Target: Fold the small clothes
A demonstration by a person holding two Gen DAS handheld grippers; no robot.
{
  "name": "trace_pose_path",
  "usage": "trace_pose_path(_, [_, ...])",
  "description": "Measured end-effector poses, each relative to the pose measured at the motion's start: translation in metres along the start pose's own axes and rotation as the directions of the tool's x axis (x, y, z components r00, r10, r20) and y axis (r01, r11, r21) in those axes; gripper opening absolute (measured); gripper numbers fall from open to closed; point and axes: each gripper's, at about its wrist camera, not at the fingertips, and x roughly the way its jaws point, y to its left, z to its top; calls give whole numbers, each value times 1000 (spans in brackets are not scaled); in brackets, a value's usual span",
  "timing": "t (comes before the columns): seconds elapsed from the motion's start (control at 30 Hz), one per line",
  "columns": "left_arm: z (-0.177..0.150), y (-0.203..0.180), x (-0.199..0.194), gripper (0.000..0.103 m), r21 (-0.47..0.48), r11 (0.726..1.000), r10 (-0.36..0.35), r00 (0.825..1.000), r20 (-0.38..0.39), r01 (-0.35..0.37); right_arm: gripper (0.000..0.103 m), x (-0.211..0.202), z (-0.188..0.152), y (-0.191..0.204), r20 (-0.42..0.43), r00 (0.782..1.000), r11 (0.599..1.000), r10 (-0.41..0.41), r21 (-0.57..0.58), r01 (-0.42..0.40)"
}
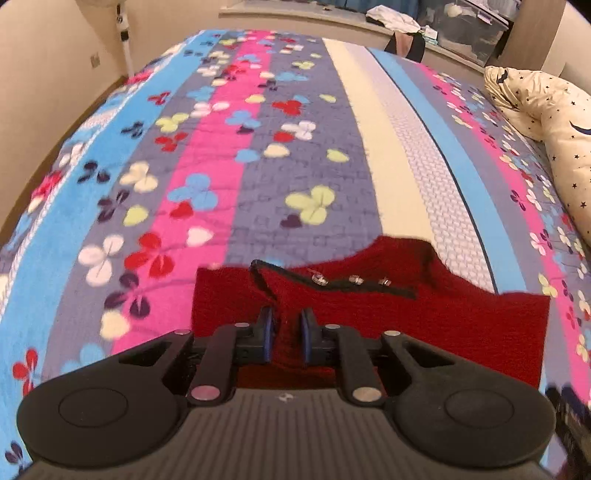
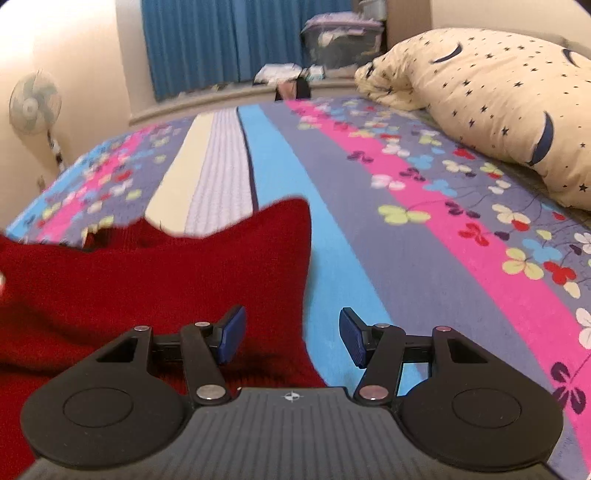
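Observation:
A small red knitted garment (image 1: 443, 325) lies on the bed, with a black trim strip carrying small metal studs (image 1: 354, 279) across it. My left gripper (image 1: 286, 332) is shut on a raised fold of the red fabric, which is pinched between its blue pads. In the right wrist view the same red garment (image 2: 147, 280) spreads to the left. My right gripper (image 2: 291, 336) stands open over the garment's right edge; its left pad (image 2: 231, 334) is above the red knit and its right pad (image 2: 352, 338) above the bedspread. Neither pad presses on the cloth.
The bed carries a striped bedspread (image 1: 229, 155) with a flower print. A cream quilt with stars and moons (image 2: 498, 96) is bunched at the right. A standing fan (image 2: 33, 103) stands past the bed's left side. A ledge with boxes and clothes (image 1: 406, 18) runs behind.

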Motion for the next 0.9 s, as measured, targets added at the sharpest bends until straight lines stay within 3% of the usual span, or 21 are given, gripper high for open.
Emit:
trace_pose_path(0.13, [-14,24,55,20,-19,998,59,993,-99,-62,57,14,12,16,-1,1000,1000,10,-29,-10])
trace_pose_path(0.2, [-18,32,86,32,23,996,85,987,-136,-83,53,38,14,28,-83,997,997,-6,-72,0])
trace_pose_path(0.27, [-19,38,87,37,1,998,61,993,-103,-61,57,69,8,38,-175,982,989,-77,-142,52])
trace_pose_path(0.33, [-18,40,79,68,-5,999,51,993,-104,-52,58,74,7,41,-150,985,983,-86,-174,59])
trace_pose_path(0.37, [-20,40,71,95,5,997,73,992,-101,-73,58,72,10,40,-156,984,984,-79,-170,52])
trace_pose_path(0.4, [-24,39,59,101,13,996,92,994,-63,-92,58,64,14,35,-163,985,990,-62,-132,40])
trace_pose_path(0.47, [-44,42,31,103,46,995,93,996,5,-93,61,37,19,21,-159,987,999,-9,-32,4])
trace_pose_path(0.6, [-110,56,-22,103,64,997,46,999,-21,-45,80,-40,6,0,-122,990,997,76,28,-73])
trace_pose_path(0.77, [-214,71,-91,103,32,998,63,994,-85,-60,82,-139,-41,-12,-185,971,987,151,88,-137])
trace_pose_path(0.9, [-272,69,-151,103,53,996,79,993,-84,-75,83,-216,-72,12,-205,968,990,141,11,-142])
